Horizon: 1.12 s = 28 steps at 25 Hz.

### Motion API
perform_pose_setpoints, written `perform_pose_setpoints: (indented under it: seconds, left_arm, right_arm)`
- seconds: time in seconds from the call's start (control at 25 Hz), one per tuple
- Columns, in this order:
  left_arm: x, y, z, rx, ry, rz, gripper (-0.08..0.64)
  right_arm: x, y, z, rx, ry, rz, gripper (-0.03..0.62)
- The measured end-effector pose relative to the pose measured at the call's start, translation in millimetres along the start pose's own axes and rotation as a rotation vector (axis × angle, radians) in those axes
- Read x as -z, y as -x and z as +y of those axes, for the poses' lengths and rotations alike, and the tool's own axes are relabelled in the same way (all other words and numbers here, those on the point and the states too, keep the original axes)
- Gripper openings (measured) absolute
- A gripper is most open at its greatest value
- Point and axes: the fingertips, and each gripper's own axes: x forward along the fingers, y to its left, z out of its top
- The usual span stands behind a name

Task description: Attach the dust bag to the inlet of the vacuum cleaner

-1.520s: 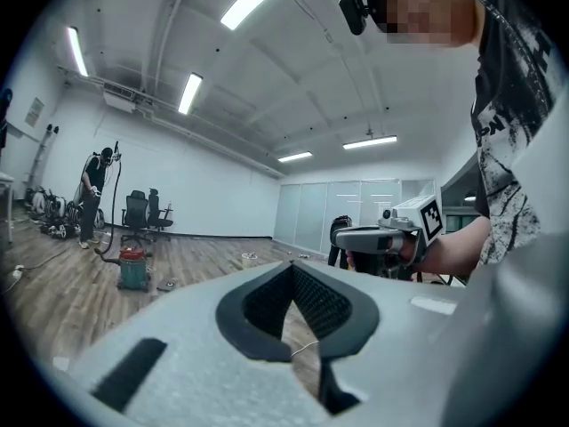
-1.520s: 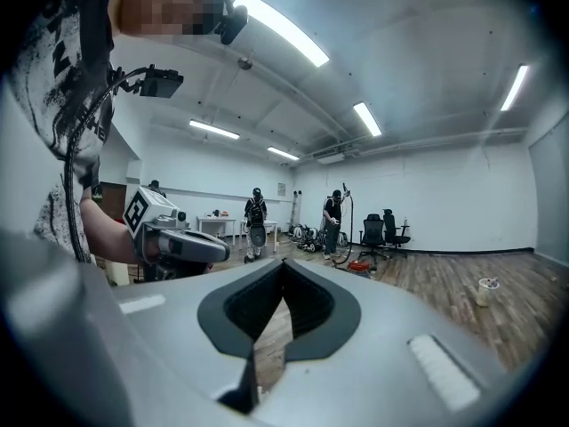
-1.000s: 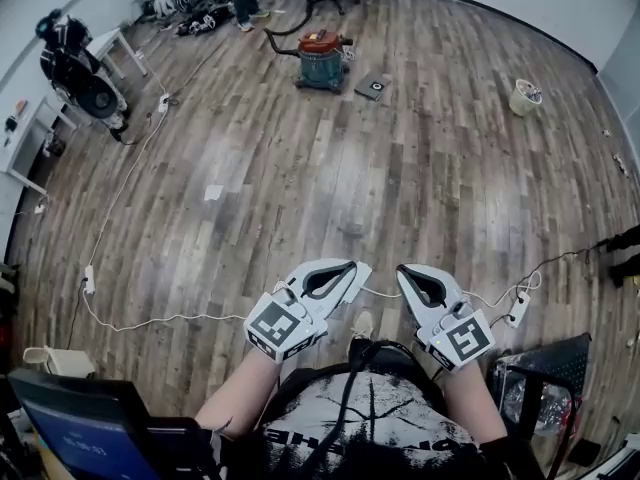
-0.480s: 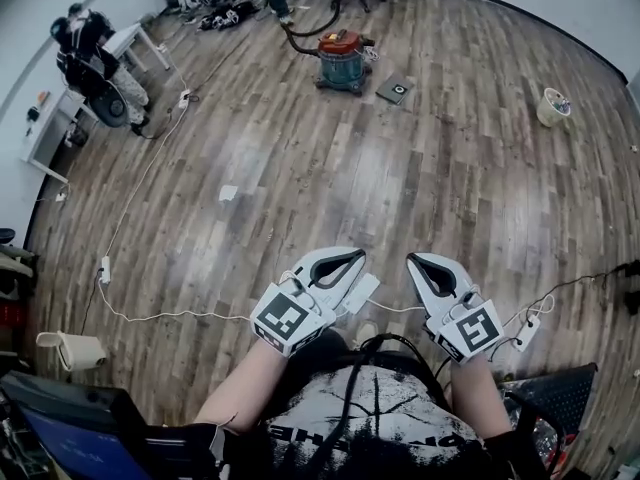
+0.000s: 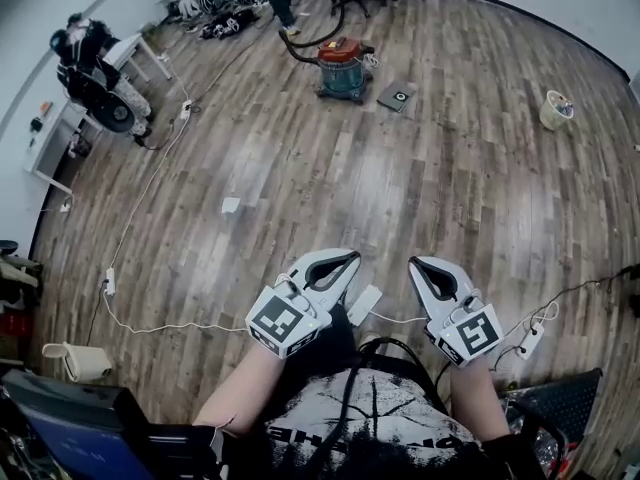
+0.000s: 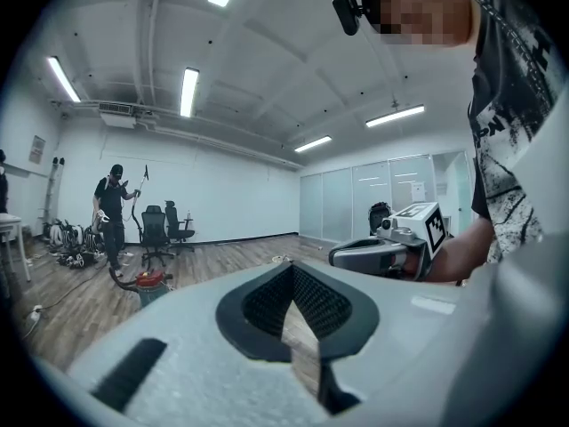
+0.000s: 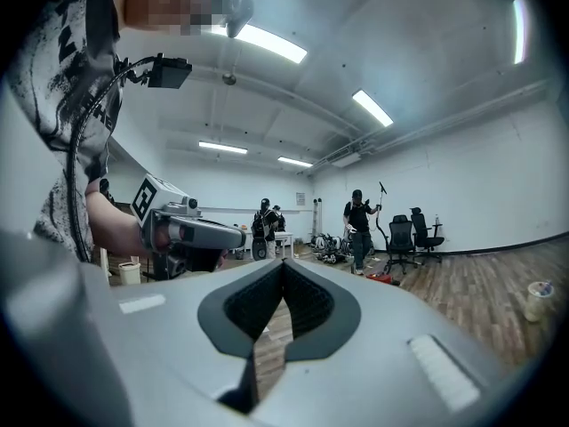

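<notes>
Closing on the red-topped vacuum cleaner (image 5: 341, 66) far across the wooden floor (image 5: 300, 178), now slightly lower and further right in the head view than a second ago. Carrying the left gripper (image 5: 343, 260) and right gripper (image 5: 421, 266) side by side out front, jaws together, empty. Lying just beside the canister, a flat dark square with a pale ring (image 5: 398, 96), probably the dust bag. Well apart from both; attaching not yet begun.

Head camera looks steeply down onto a wood floor (image 5: 330, 188). Each gripper camera sits close behind its own jaws, facing across the room; all three show the distant vacuum cleaner (image 5: 340, 66).
</notes>
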Motion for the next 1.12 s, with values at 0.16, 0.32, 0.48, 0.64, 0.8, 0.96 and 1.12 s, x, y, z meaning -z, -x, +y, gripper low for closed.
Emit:
perform_pose_setpoints:
  seconds: [0.16, 0.32, 0.48, 0.64, 0.8, 0.96, 1.12]
  left_arm:
    - [5.9, -16.2, 20.0, 0.031, 0.002, 0.0, 0.0]
    - [4.2, -37.3, 53.1, 0.064, 0.0, -0.002, 0.0]
    - [-2.2, -55.6, 101.8, 0.089, 0.004, -0.013, 0.0]
    - [-9.2, -71.5, 152.6, 0.126, 0.008, -0.012, 0.0]
    - [-26.0, -86.5, 206.5, 0.163, -0.02, -0.019, 0.0]
    - [-28.1, -94.2, 256.1, 0.18, -0.016, -0.026, 0.0]
    - [-25.5, -101.6, 288.5, 0.196, -0.003, -0.03, 0.0]
  right_arm:
    - [7.1, -9.3, -26.9, 0.056, -0.009, 0.01, 0.003]
    - [6.9, -31.4, -54.7, 0.1, -0.009, 0.022, 0.003]
    - [-1.4, -77.1, -78.6, 0.117, 0.016, 0.032, 0.003]
    - [-18.7, -128.4, -100.5, 0.124, 0.021, 0.025, 0.003]
    - [-45.8, -176.3, -131.0, 0.155, -0.014, -0.034, 0.003]
    - [-50.9, -218.8, -150.3, 0.178, 0.002, -0.053, 0.003]
    - [-49.0, -251.6, -163.3, 0.182, 0.001, -0.045, 0.003]
